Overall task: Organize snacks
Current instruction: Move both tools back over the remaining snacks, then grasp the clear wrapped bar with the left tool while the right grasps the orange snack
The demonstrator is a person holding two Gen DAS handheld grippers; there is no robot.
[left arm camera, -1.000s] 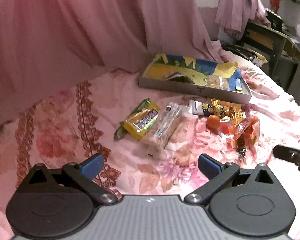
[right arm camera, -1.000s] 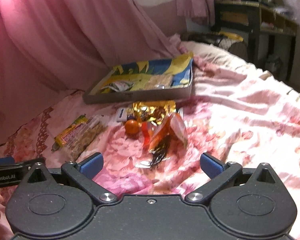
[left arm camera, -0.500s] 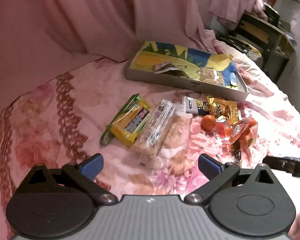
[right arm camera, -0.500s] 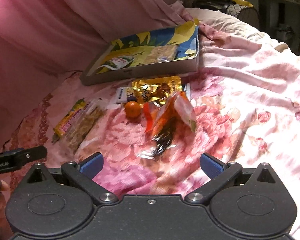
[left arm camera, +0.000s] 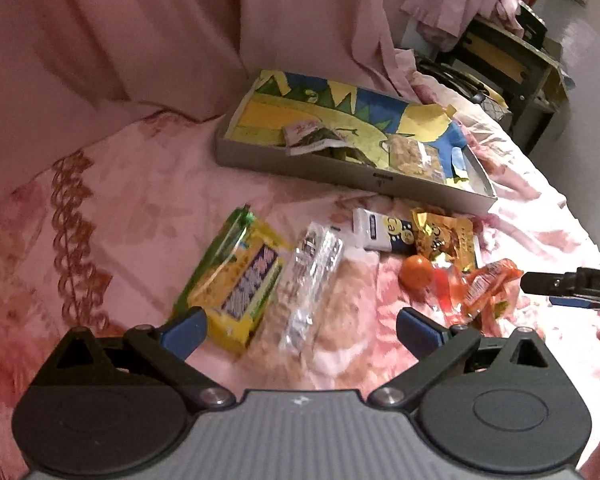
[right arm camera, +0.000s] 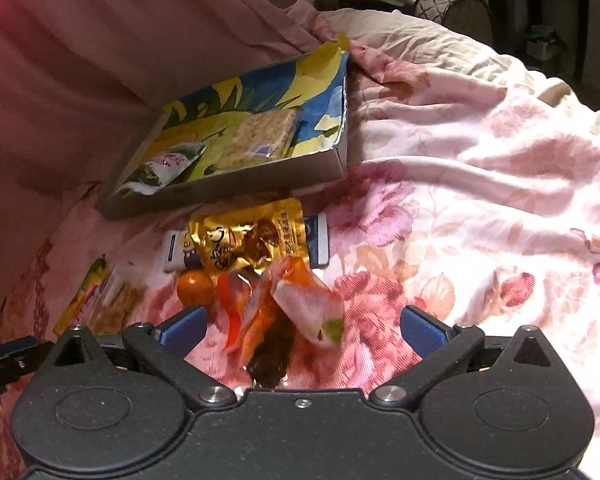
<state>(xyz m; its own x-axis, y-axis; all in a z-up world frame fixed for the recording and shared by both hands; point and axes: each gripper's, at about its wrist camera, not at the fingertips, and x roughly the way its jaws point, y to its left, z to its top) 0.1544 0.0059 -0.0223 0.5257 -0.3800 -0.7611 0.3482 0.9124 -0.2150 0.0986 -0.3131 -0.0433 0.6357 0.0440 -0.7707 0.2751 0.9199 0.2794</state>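
Observation:
Snacks lie on a pink floral bedspread in front of a shallow box lined with blue and yellow paper. My left gripper is open, low over a yellow-green packet and a clear cracker packet. My right gripper is open, with an orange wrapper between its fingers, not pinched. A small orange, a gold packet and a white packet lie beyond. The box holds a cracker packet and a small green-white packet.
Pink curtains hang behind the box. A dark wooden table stands at the far right. A pale pillow lies behind the box. The right gripper's finger shows at the left view's right edge.
Both grippers have moved forward and down toward the snacks. The right one now has the orange wrapper between its open fingers; the left one is over the two long packets.

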